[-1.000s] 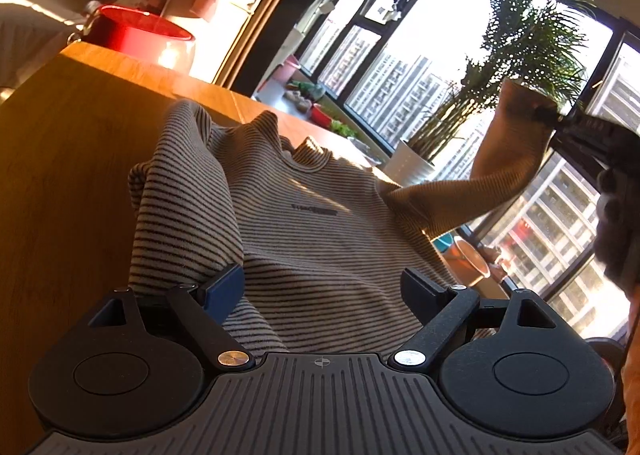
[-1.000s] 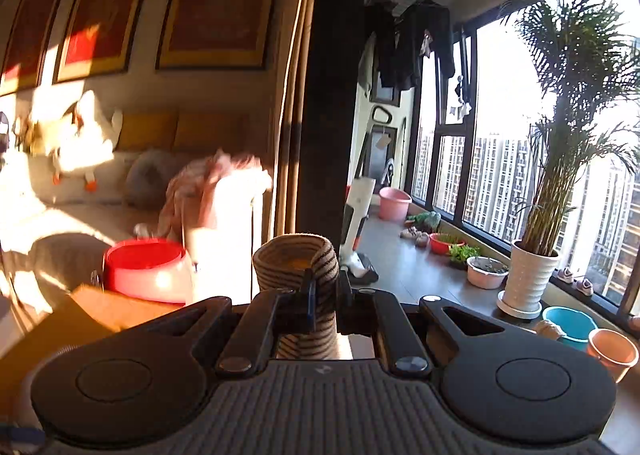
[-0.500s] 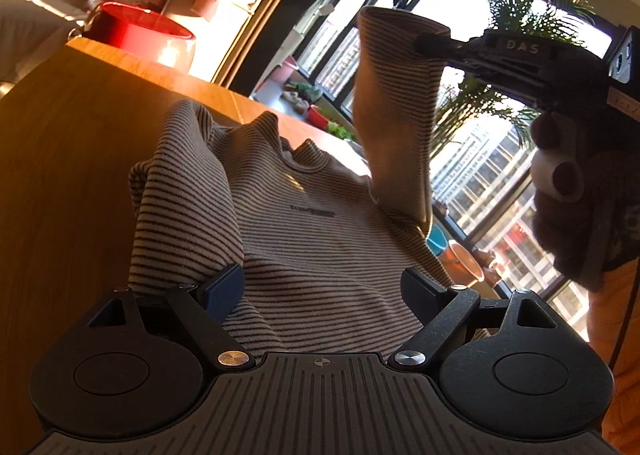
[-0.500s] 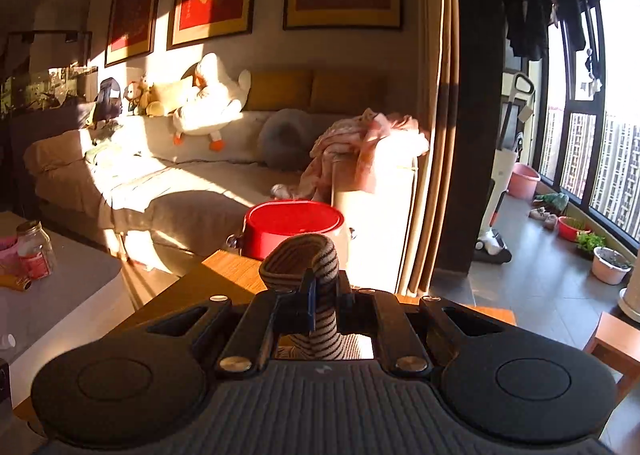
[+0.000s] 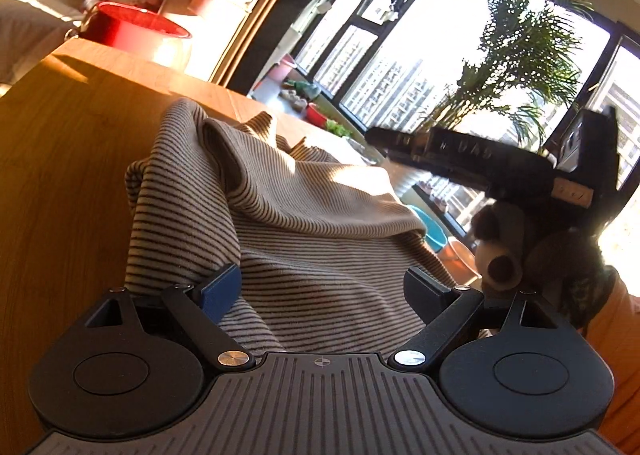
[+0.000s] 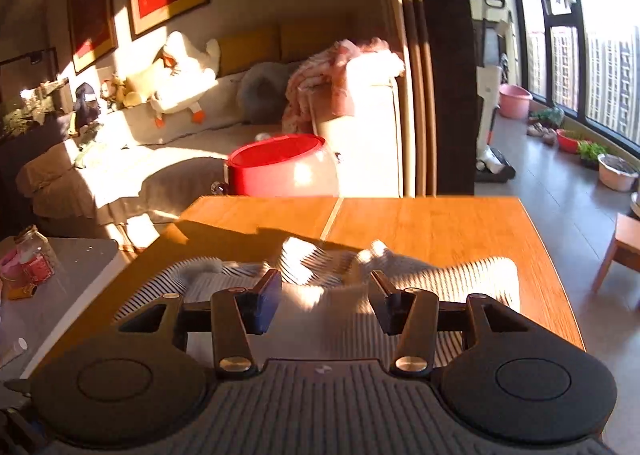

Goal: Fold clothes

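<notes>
A beige sweater with dark stripes (image 5: 320, 255) lies on the wooden table (image 5: 60, 175). Its right sleeve (image 5: 312, 191) is folded over the chest, and the left side is folded in too. My left gripper (image 5: 322, 289) stands wide open over the sweater's lower part, with the cloth lying between its fingers and not pinched. My right gripper (image 6: 326, 297) hovers over the sweater (image 6: 460, 279); its jaws are opening and nothing is held between them. The left wrist view shows this right gripper (image 5: 380, 137) above the sweater's right edge.
A red tub (image 6: 280, 167) stands just beyond the table's far edge, with a sofa behind it. A grey side table with jars (image 6: 36, 255) is on the left and a wooden stool (image 6: 624, 247) on the right. Bare tabletop (image 6: 420, 223) lies beyond the sweater.
My right gripper carried the sleeve from the right across the chest, sank and let it go. The sleeve now lies on the sweater. My left gripper stayed still.
</notes>
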The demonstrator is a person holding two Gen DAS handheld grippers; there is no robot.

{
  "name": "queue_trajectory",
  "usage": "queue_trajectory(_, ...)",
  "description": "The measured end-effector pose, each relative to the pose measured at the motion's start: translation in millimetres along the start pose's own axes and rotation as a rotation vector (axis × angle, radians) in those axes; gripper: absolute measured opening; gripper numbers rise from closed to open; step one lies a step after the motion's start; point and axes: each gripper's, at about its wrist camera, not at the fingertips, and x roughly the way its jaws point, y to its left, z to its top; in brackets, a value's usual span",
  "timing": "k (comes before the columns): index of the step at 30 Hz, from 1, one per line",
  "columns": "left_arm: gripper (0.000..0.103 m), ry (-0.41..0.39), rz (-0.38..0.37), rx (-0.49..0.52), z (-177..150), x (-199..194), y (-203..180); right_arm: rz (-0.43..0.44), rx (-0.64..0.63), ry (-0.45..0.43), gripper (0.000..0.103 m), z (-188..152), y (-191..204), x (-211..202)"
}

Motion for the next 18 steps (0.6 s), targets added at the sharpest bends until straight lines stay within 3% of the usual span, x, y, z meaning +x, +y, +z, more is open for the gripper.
queue_trajectory(4,0.093,0.012,0.02,0.026,1.2,0.7,-5.4,-0.133,0.074,0.14,0.046,-30.0,-37.1,24.6)
queue_trajectory(10,0.095,0.013,0.084,0.073,8.3,-17.4,-21.5,-0.142,-0.045,0.129,0.049,-35.8,-26.2,10.0)
queue_trajectory(15,0.095,-0.019,0.234,0.116,15.0,-48.5,-26.3,-0.119,-0.093,0.11,0.052,-34.5,-12.7,-8.3)
queue_trajectory(18,0.092,0.029,0.286,0.131,13.7,-51.7,-22.0,-0.081,-0.123,0.094,0.053,-32.2,-1.6,-24.1)
